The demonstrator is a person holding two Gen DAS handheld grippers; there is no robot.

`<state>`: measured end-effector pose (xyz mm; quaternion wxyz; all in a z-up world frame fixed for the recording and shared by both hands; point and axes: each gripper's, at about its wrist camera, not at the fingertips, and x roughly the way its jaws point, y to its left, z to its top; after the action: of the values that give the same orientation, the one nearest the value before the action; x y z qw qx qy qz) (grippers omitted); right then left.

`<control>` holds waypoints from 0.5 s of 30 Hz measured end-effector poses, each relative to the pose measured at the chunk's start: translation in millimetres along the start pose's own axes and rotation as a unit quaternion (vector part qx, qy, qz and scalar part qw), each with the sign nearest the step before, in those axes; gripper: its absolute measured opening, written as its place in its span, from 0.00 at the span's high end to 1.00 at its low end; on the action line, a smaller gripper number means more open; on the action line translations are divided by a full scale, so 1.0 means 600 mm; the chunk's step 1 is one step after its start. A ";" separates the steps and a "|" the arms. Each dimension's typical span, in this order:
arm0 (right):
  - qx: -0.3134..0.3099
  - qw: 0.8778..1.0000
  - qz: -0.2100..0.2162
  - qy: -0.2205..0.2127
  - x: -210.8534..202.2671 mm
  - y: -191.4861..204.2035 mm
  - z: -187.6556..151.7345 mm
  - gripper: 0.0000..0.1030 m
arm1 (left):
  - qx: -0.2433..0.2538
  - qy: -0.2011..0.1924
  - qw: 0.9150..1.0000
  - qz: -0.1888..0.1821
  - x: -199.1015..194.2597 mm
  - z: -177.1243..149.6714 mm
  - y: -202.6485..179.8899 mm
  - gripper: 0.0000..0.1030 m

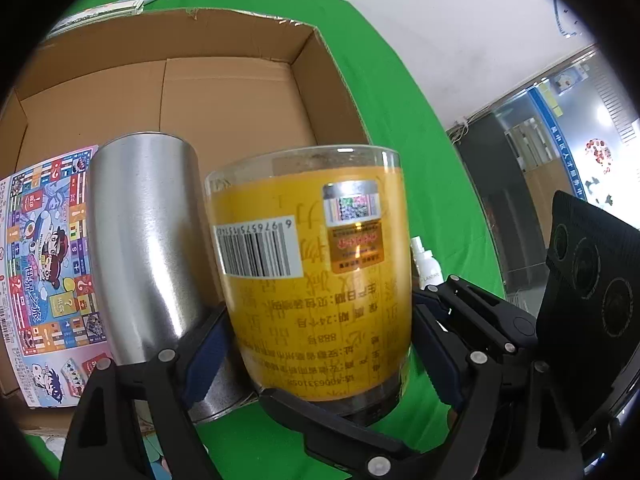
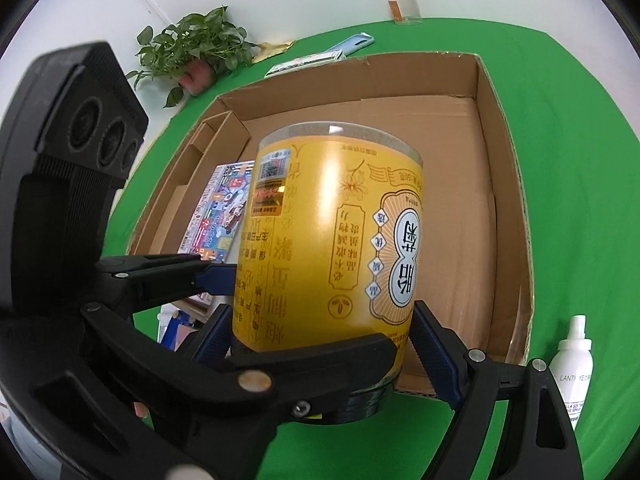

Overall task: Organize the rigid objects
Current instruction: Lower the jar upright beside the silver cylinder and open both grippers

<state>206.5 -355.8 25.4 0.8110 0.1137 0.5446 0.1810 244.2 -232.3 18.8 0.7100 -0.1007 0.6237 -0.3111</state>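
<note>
Both sets of fingers clamp 1 yellow jar (image 1: 316,280), each pair spread wide around it: the left gripper (image 1: 320,344) squeezes it with blue pads (image 1: 208,352), the right gripper (image 2: 324,336) grips lower down near its black lid (image 2: 360,400). Held upside down (label inverted) over the cardboard box (image 2: 492,152), the clear jar carries Chinese writing, a barcode (image 1: 258,250) starting 697 and a holographic sticker (image 1: 352,204). A steel cup (image 1: 148,240) stands just beside it, near a colourful board game sheet (image 1: 44,264)
</note>
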 end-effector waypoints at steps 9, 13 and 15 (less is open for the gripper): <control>0.029 0.999 -0.003 0.020 0.015 -0.010 -0.009 0.18 | -0.025 -0.064 0.996 0.053 -0.040 0.021 0.008 0.16; 0.039 0.999 -0.014 0.030 0.024 -0.017 -0.010 0.18 | -0.035 -0.083 0.994 0.069 -0.065 0.011 0.023 0.16; 0.044 0.998 -0.017 0.032 0.030 -0.017 -0.010 0.17 | -0.033 -0.098 0.992 0.072 -0.075 -0.006 0.023 0.16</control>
<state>208.9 -357.7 3.9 0.7905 0.1344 0.5792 0.1466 243.9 -194.9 47.9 0.7845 -0.1087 0.5668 -0.2270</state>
